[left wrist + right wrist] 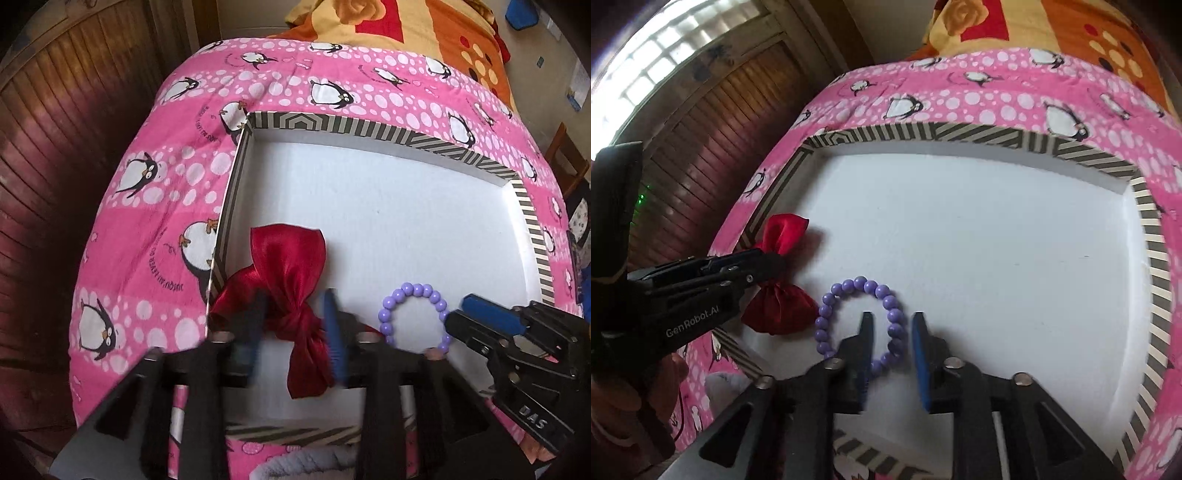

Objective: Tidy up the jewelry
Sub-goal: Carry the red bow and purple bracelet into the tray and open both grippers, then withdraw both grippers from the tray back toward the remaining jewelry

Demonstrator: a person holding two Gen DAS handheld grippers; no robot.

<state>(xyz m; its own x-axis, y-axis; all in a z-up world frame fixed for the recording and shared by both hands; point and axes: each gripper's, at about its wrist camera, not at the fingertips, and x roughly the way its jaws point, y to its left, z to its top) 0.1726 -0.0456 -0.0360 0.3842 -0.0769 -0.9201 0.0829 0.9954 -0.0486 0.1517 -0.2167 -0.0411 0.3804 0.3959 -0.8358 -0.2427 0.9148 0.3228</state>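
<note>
Both your wrist cameras look steeply down, close over the white tray point(388, 206), left beside right. Each view shares the tray floor, red bow point(291, 273) and purple bracelet point(864, 317) near its front edge.

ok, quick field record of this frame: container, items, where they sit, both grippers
container: shallow white box with striped rim, on pink penguin-print cloth
item 1: red satin bow, near-left corner of box floor
item 2: purple bead bracelet, lying flat beside the bow
left gripper: open, astride the bow's knot, pads not pressing
right gripper: open, one finger inside the bracelet loop, one outside
rest of box: nothing else in view
</note>
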